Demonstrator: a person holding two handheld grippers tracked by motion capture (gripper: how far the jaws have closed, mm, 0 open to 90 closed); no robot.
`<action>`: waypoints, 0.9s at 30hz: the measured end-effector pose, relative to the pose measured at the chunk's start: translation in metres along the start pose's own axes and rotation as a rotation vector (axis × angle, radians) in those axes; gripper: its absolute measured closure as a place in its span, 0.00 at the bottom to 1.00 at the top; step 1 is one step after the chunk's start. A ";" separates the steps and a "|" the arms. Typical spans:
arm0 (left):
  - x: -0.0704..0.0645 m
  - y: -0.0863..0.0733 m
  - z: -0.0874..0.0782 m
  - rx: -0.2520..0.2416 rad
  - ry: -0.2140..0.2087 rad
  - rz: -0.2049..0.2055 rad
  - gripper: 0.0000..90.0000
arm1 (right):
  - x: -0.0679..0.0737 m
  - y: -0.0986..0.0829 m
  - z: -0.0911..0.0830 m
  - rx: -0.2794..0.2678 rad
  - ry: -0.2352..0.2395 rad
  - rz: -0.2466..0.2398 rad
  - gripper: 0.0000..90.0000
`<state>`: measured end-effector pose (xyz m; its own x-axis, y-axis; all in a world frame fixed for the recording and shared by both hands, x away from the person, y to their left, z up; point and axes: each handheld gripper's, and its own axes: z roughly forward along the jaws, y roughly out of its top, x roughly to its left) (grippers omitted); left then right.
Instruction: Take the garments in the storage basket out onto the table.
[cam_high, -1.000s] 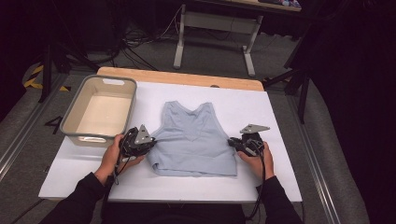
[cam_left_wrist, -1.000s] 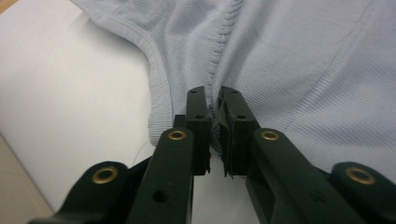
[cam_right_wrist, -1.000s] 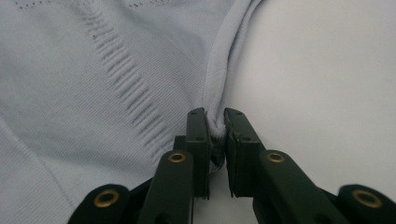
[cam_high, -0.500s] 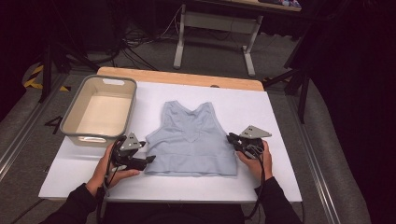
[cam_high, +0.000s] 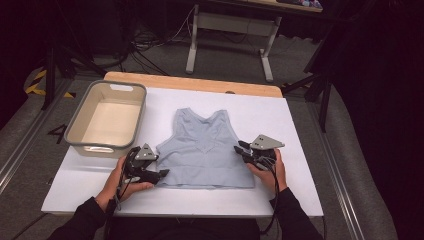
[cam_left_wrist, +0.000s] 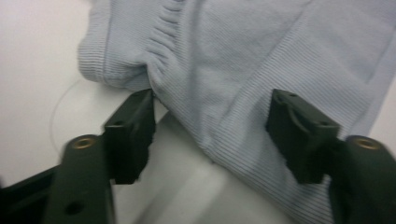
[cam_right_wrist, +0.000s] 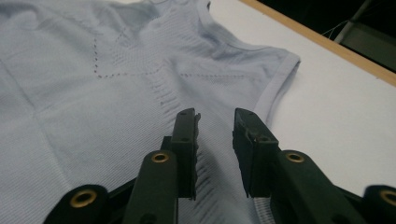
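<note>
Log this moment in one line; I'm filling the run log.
left claw: open at top hem | right claw: open over top's side | bin: beside

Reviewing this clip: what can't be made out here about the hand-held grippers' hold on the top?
- Left hand-held gripper, left gripper view: jaws wide open astride the light blue top's corner; blur hides whether the pads touch cloth.
- Right hand-held gripper, right gripper view: jaws apart over the side edge; contact with the fabric is unclear.
- High view: the grey plates cover both grippers' jaws.
- High view: the tub's near inner wall is hidden by its own rim.
</note>
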<state>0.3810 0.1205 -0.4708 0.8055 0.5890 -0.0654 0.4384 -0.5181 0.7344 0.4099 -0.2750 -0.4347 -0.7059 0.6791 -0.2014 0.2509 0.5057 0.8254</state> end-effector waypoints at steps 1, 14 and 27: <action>0.000 0.000 0.000 0.001 -0.013 0.002 0.46 | 0.001 0.000 0.001 0.004 0.009 -0.002 0.79; 0.001 0.003 -0.001 0.012 -0.064 0.008 0.90 | 0.008 0.004 0.006 -0.001 0.059 -0.045 0.83; -0.006 0.005 -0.009 -0.025 0.011 0.064 0.94 | 0.012 0.006 0.007 0.028 0.069 -0.063 0.94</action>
<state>0.3748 0.1197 -0.4604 0.8271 0.5619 -0.0107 0.3761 -0.5393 0.7535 0.4077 -0.2596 -0.4359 -0.7644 0.6079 -0.2146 0.2225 0.5612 0.7972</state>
